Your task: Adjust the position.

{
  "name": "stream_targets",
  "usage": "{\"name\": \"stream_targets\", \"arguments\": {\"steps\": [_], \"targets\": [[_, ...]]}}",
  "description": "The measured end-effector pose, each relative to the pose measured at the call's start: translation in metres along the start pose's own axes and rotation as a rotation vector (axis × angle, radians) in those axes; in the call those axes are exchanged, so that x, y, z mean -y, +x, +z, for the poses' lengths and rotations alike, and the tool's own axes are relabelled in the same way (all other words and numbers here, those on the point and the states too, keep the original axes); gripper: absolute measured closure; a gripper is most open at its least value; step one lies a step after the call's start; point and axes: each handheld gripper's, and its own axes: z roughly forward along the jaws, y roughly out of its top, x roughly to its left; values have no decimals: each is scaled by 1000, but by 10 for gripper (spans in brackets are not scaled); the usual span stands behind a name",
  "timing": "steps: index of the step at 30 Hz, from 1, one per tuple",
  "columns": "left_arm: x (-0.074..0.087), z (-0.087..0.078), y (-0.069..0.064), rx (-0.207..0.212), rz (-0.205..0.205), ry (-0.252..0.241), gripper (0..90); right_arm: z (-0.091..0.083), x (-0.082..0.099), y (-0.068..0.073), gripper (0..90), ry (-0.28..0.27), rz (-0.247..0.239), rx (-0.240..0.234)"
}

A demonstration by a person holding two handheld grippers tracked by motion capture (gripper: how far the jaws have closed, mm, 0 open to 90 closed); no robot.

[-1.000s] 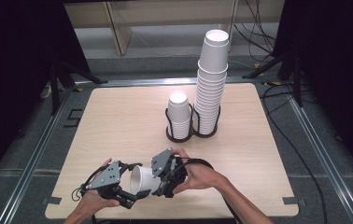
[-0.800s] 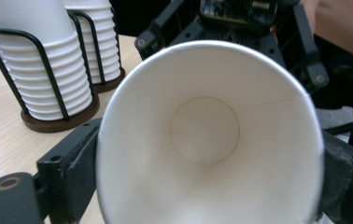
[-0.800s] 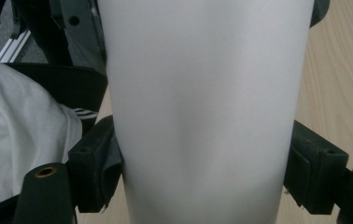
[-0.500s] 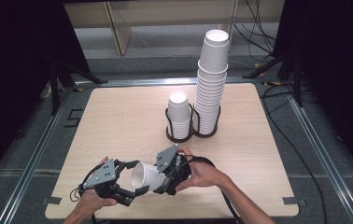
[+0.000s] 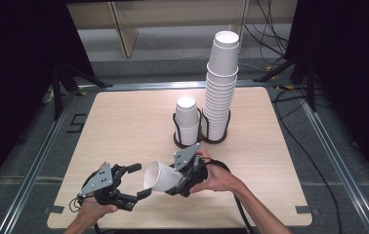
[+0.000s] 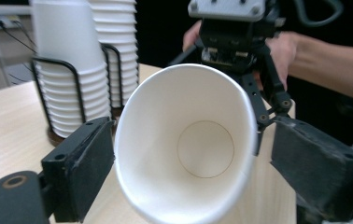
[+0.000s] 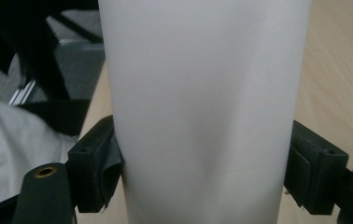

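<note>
Counts: 1 loose cup, 2 stacks, 2 grippers, 1 table.

Short stack and tall stack stand upright side by side in a twin wire holder, past the table's centre. Rims are packed too tight to count exactly. The tall stack rises well above the short one.

The cup lies on its side in the air, low over the table near the front edge, with its mouth toward the person's left. The right gripper is clenched on the cup's body, and in the right gripper view a pad presses each side and the wall is slightly dented.

The left gripper faces the cup's mouth with the rim between its jaws. Its jaws have just been closing. In the left gripper view one pad sits at the rim, the other is apart from it with a gap, so there is no grasp yet.

Room: the table's left half and right side are bare. The stacks are well apart from both grippers. Both hands are close to the front edge. A metal frame runs just outside the table's edges, with floor and cables beyond it.
</note>
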Motion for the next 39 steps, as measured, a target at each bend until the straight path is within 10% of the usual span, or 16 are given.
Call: {"name": "stream_targets", "arguments": {"steps": [7,13,18,39], "targets": [[5,1,4,-43,-31,1,144,-21,18,-16,228,-216,132,152],[9,4,8,-95,-69,28,145,-35,31,-13,226,-321,132,225],[13,11,9,-54,-132,-15,145,-33,32,-8,225,-334,133,202],[12,21,2,1,-162,-59,136,4,15,12,224,-345,82,79]]}}
